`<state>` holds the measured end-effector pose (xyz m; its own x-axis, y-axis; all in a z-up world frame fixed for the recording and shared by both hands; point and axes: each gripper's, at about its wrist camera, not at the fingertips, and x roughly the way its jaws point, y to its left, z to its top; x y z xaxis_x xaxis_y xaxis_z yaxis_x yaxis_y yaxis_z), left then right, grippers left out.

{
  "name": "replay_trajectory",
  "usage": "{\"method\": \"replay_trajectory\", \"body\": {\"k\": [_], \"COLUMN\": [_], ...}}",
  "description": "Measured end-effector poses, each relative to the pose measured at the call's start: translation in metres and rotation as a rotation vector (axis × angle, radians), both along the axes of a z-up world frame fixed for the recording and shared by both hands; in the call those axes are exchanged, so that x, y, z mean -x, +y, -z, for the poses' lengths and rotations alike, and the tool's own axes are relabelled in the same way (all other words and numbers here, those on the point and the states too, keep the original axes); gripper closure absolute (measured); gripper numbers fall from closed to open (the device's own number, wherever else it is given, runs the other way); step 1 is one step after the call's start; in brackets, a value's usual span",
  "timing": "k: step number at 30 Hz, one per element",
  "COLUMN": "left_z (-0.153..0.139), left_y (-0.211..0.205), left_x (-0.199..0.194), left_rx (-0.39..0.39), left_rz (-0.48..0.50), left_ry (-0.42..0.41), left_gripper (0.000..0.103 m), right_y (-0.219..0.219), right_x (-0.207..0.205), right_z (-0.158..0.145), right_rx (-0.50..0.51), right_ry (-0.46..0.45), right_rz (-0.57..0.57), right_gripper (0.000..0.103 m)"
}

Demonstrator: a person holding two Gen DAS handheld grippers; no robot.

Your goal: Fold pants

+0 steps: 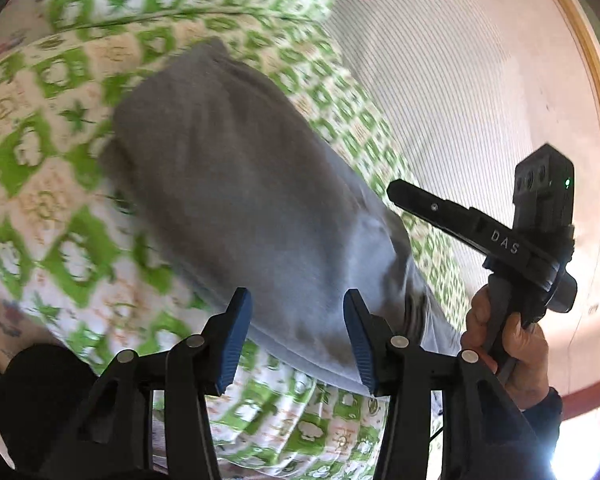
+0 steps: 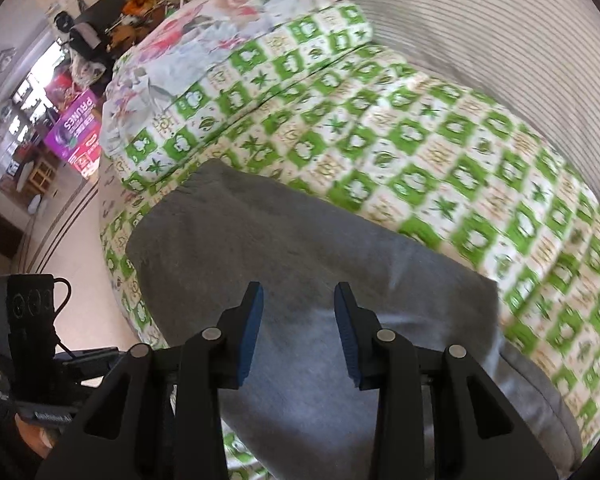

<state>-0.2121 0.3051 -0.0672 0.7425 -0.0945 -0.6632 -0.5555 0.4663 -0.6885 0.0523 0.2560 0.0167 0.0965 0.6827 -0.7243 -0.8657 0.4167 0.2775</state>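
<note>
Big bed fills both views, covered by a green-and-white patterned quilt (image 2: 440,152) that runs from the near edge away to the far side. On the right, a pale striped sheet (image 1: 452,92) lies alongside the quilt. At the far end sits a floral pillow (image 2: 236,20), with a quilt-patterned cushion (image 2: 260,80) just in front of it.

Here are the grey pants (image 1: 240,184), lying flat on the quilt as a long folded slab, one end near the grippers, the other reaching toward the cushion. In the right wrist view the pants (image 2: 300,264) fill the near centre, their left edge close to the edge of the bed.

Off to the far left, past the bed, a cluttered room: a purple box (image 2: 74,128) on the floor among other bits too small to make out.

Now the tools. The left gripper (image 1: 296,340) hangs over the near end of the pants, blue pads apart, nothing pinched between them. The right gripper (image 2: 299,332) hovers above the grey cloth too, jaws parted, no fabric gripped. From the left wrist view, the right gripper (image 1: 404,196) shows at the right, held by a hand (image 1: 508,344) around its handle.
</note>
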Motion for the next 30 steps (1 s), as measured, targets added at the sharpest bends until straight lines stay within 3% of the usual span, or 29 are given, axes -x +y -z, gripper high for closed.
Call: {"method": "replay_trajectory", "body": {"k": [6, 9, 21, 30], "left_z": [0.008, 0.011, 0.033, 0.041], "left_y": [0.018, 0.025, 0.054, 0.073], "left_x": [0.02, 0.028, 0.059, 0.049], "left_rx": [0.011, 0.017, 0.124, 0.171], "left_rz": [-0.082, -0.13, -0.28, -0.312], "left_ry": [0.008, 0.015, 0.005, -0.021], "left_gripper": [0.055, 0.05, 0.042, 0.039], "right_y": [0.026, 0.041, 0.125, 0.196], "right_x": [-0.001, 0.002, 0.009, -0.008], "right_z": [0.001, 0.001, -0.013, -0.01], "right_rx": [0.021, 0.037, 0.102, 0.195], "right_ry": [0.012, -0.003, -0.05, 0.013], "right_rz": [-0.049, -0.086, -0.322, -0.518], "right_gripper": [0.065, 0.064, 0.049, 0.044]}}
